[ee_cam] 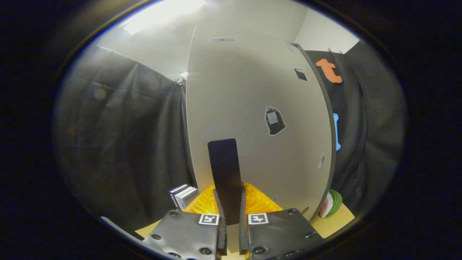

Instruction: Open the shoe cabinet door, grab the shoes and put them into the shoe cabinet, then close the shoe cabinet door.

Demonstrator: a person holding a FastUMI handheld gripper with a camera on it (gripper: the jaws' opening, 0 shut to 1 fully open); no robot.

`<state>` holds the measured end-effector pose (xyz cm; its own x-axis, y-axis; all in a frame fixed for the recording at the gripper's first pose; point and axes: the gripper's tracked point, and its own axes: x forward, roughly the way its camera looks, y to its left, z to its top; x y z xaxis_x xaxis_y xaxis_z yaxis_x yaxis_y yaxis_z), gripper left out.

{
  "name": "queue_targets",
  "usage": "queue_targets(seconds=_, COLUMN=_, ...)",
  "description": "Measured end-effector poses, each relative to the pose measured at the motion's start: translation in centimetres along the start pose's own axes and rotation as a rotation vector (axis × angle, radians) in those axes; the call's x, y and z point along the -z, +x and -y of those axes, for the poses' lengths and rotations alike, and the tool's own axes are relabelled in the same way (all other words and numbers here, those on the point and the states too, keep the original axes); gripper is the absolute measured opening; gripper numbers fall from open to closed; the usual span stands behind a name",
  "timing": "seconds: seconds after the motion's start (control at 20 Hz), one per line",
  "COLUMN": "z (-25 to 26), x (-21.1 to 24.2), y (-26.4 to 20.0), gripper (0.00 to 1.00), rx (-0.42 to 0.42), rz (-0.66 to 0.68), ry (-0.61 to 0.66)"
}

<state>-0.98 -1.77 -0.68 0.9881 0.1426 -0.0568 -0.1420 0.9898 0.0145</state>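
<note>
I see my gripper (pixel 231 202) nearly closed, and both fingers press on the dark flat handle (pixel 224 173) that stands upright between them. The handle belongs to the pale shoe cabinet door (pixel 252 108), which rises directly ahead of the fingers and carries some small stickers (pixel 275 121) on its face. Just behind the fingertips, at the foot of the door, there is an orange ribbed thing (pixel 258 202); I cannot tell what it is. To the left of it, near the door's edge, stand some small boxes (pixel 183 196). To the right, beyond the door's dark edge, a watermelon-patterned object (pixel 332 204) rests on the tan surface (pixel 335 220).
</note>
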Motion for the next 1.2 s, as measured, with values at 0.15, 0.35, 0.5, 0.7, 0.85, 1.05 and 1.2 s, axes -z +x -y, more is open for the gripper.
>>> queue_targets(seconds=0.15, z=0.9, x=-0.1, y=-1.7, gripper=0.15, rx=-0.020, rz=0.002, ry=0.000)
queue_targets(seconds=0.35, z=2.6, x=-0.5, y=-3.7, gripper=0.15, rx=-0.043, rz=0.000, ry=-0.004)
queue_targets(seconds=0.5, z=4.0, x=-0.8, y=-5.5, gripper=0.15, rx=-0.048, rz=0.005, ry=-0.009)
queue_targets(seconds=0.7, z=6.1, x=-1.0, y=-8.2, gripper=0.14, rx=-0.045, rz=0.013, ry=-0.013)
queue_targets(seconds=0.85, z=7.6, x=-1.1, y=-9.2, gripper=0.14, rx=-0.031, rz=0.018, ry=-0.014)
queue_targets(seconds=1.05, z=10.5, x=-1.7, y=-11.0, gripper=0.14, rx=0.015, rz=0.035, ry=-0.028)
queue_targets(seconds=1.2, z=12.7, x=-2.1, y=-11.6, gripper=0.13, rx=0.076, rz=0.051, ry=-0.025)
